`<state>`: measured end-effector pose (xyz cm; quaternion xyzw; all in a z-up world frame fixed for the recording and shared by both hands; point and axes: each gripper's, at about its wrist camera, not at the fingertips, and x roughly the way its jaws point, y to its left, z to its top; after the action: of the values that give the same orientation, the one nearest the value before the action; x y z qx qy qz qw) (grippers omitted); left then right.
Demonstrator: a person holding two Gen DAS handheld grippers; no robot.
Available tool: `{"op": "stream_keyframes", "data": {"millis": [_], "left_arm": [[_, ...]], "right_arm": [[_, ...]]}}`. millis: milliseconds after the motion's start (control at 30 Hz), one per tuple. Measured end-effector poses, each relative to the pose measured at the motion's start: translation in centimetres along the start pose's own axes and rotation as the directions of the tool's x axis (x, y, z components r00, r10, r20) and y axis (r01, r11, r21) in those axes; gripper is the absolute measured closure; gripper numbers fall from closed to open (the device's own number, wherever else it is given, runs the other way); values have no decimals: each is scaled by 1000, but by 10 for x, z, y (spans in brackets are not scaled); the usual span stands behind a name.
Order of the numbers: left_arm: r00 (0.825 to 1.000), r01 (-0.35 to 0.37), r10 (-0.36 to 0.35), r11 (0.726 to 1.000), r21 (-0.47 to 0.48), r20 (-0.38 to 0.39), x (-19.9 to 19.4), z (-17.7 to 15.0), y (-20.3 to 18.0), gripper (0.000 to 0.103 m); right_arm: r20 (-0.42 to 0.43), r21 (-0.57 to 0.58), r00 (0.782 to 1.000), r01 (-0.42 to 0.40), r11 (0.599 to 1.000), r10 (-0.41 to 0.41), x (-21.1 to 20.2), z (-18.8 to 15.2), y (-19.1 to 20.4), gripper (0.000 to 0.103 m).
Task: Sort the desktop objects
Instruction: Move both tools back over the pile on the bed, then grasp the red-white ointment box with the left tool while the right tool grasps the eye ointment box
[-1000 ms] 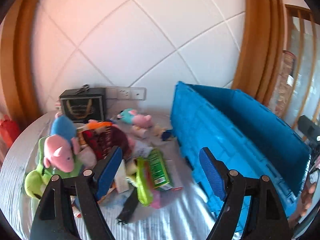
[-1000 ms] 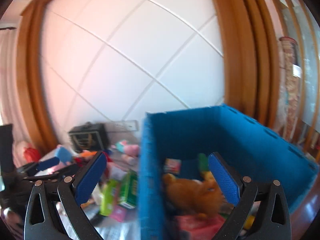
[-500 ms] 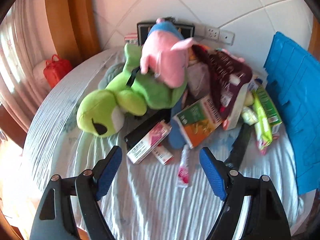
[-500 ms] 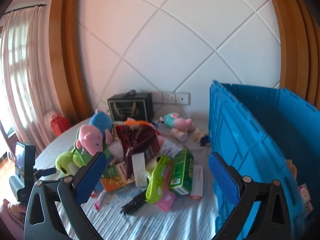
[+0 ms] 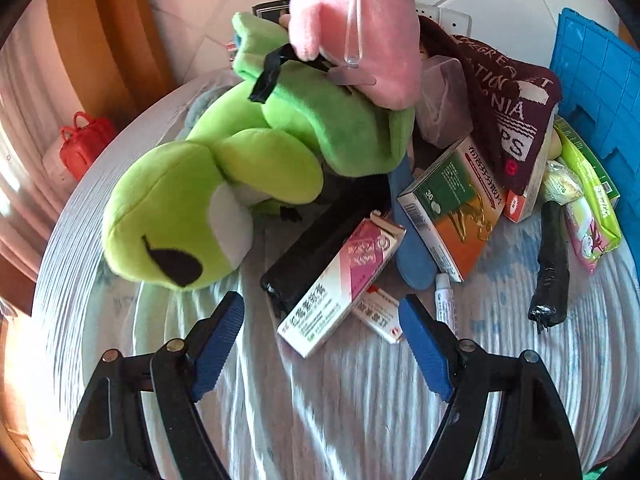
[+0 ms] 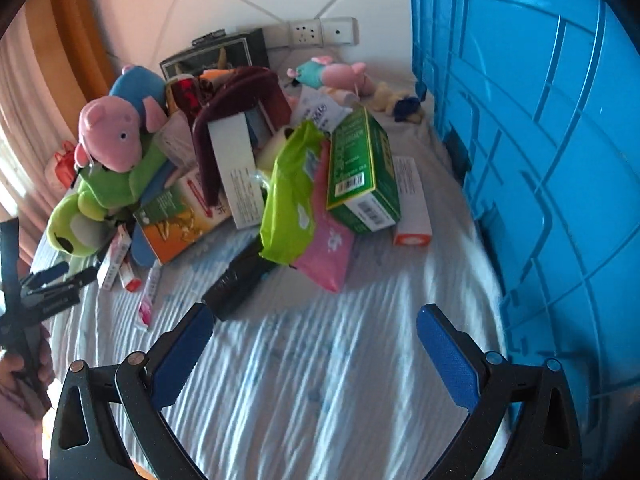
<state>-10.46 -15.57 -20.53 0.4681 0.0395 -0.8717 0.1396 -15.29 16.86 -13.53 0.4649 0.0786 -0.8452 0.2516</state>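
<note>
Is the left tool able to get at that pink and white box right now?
Probably yes. The left tool is open, and the pink and white box lies on top just ahead, its near end uncovered.

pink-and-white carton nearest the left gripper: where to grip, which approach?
Grip the pink-and-white carton across its two long sides, near its middle, probably coming from above. It lies flat on the cloth, propped partly on the black bar, so its narrow width fits the left gripper's open jaws. The near end is free; the far end abuts the blue insole.
</note>
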Motion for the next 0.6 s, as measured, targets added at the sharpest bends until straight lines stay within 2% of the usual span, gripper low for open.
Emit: {"op": "stream_keyframes", "data": {"millis": [133,167,200,233,300,400,500,600], "left_arm": [[998,40,-38,998,51,-40,29,8,1,26],[998,44,-41,997,56,-53,36,8,1,35],[997,49,-46,997,61,-62,41,8,2,40],[999,25,-23,997,76,-32,41,7,1,45],[1000,20,-19,996,91,-15,37,7,1,74],[996,93,-92,995,26,-16,24,0,10,75],[995,96,-96,995,-16,-4,6,-18,19,75],[994,105,-107,991,-83,-29,-7,-39,31,75]], "right_arm": [[-40,23,999,24,999,-23,11,-7,3,0],[-48,23,998,32,999,-30,12,-8,4,0],[-57,24,998,37,999,-35,14,-9,6,0],[-66,25,997,42,999,-40,17,-10,7,0],[-78,31,996,47,998,-45,20,-11,10,0],[-97,37,995,27,999,-24,28,-10,19,0],[-109,6,994,-15,1000,15,37,-5,40,0],[-131,-53,989,-83,995,75,50,2,74,0]]}}
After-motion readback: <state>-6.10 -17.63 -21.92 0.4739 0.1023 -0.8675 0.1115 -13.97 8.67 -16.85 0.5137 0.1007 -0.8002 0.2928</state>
